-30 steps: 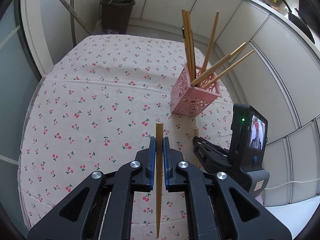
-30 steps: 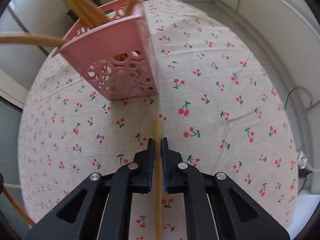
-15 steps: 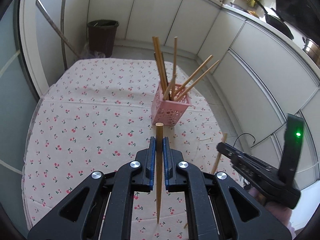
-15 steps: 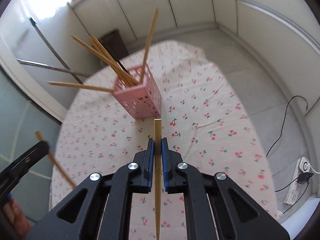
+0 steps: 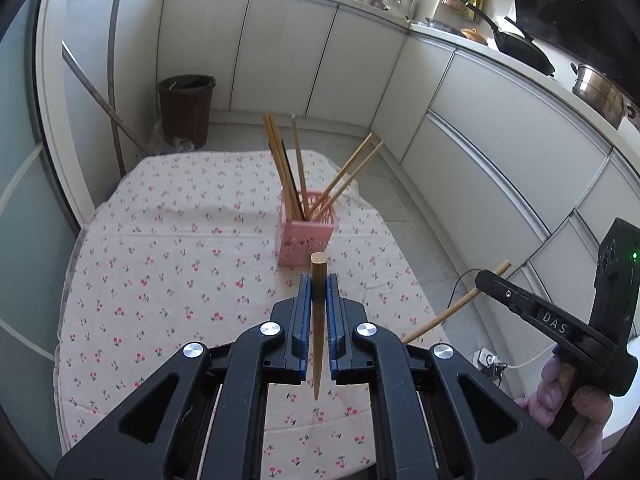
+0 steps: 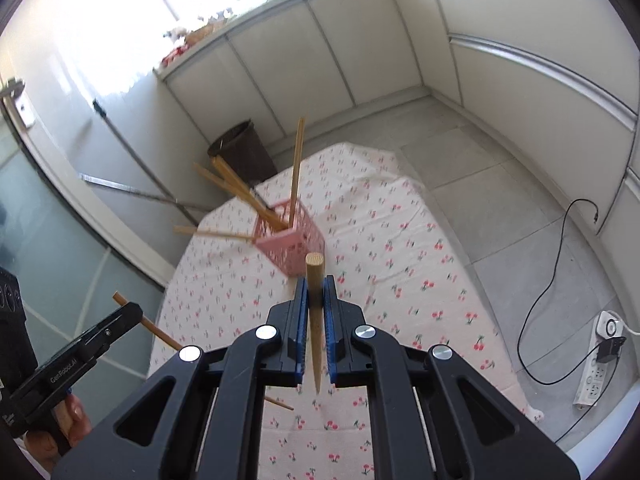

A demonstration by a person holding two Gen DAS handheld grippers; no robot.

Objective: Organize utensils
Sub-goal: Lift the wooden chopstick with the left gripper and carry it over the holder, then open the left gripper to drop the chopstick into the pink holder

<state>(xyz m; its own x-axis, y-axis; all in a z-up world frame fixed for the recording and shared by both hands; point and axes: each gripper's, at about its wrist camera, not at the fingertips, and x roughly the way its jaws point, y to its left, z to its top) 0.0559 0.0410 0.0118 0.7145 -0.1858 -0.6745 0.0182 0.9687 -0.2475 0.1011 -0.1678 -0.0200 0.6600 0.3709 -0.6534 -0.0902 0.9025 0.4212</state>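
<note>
The pink perforated plastic basket [image 5: 306, 236] already held about six wooden chopsticks. We clenched one round wooden chopstick [image 5: 319, 320] in our left gripper [image 5: 319, 292] and another [image 6: 315, 312] in our right gripper [image 6: 316, 292], both well above the basket and undelivered. Since the earlier frames we had lifted both grippers away from the basket.

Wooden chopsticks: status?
Left gripper shut on one wooden chopstick. Right gripper shut on another. Both held above cherry-print tablecloth, short of pink perforated basket. Nothing between.
</note>
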